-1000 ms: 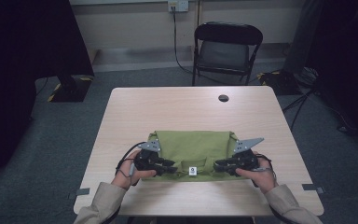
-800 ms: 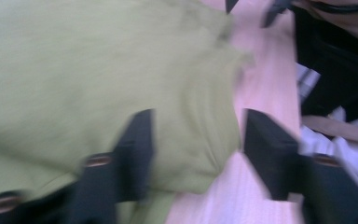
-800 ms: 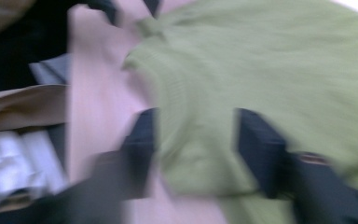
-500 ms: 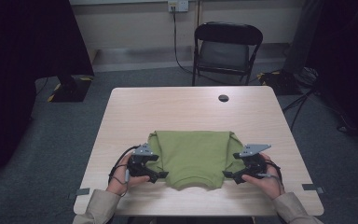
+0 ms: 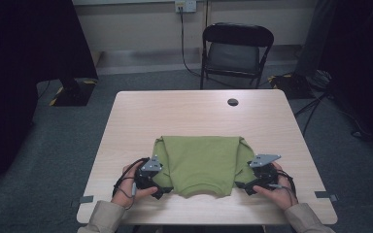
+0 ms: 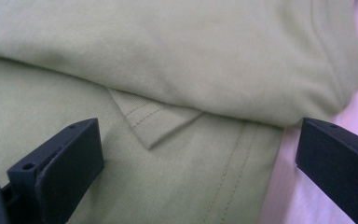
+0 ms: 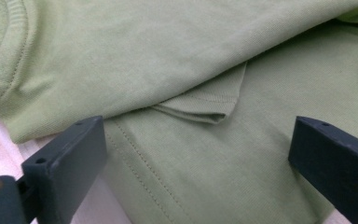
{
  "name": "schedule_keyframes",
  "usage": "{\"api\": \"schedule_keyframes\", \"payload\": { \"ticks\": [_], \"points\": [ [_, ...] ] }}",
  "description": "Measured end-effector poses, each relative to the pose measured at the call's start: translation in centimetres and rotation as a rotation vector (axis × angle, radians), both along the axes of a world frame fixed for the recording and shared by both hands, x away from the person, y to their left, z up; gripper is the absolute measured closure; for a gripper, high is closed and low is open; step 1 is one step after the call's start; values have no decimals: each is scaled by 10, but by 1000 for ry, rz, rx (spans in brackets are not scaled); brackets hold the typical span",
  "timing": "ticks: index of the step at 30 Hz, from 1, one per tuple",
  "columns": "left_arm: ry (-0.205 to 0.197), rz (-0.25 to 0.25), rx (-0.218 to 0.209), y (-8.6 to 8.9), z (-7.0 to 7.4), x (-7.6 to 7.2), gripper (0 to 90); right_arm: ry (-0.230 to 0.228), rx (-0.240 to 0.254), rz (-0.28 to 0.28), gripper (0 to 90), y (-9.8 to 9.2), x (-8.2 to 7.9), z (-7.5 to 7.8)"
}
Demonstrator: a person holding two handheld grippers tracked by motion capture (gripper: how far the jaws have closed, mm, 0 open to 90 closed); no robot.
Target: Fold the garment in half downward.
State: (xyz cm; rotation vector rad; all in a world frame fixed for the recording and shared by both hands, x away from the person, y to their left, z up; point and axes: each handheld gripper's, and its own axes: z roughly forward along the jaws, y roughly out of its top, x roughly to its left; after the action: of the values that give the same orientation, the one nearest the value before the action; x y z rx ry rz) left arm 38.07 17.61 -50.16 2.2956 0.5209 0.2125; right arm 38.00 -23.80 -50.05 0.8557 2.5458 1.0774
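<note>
The left tool (image 5: 158, 190) sits at the near left corner of the green shirt (image 5: 201, 162). Its jaws have just been opening and now stand wide apart, with cloth lying between them but not pinched. The right tool (image 5: 244, 185) sits at the near right corner. Its jaws have just been opening too, and they are wide with nothing gripped. The folded shirt lies flat on the near half of the tabletop (image 5: 184, 114). A black chair (image 5: 237, 48) stands behind the tabletop.
</note>
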Motion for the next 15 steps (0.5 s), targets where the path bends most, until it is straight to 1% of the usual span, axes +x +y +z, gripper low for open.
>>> {"api": "schedule_keyframes", "payload": {
  "ticks": [5,15],
  "points": [
    [1,13,0,-1,0,-1,0,7,-6,6,1,1,0,0],
    [2,19,-3,-1,0,-1,0,7,-9,5,0,1,0,0]
  ]
}}
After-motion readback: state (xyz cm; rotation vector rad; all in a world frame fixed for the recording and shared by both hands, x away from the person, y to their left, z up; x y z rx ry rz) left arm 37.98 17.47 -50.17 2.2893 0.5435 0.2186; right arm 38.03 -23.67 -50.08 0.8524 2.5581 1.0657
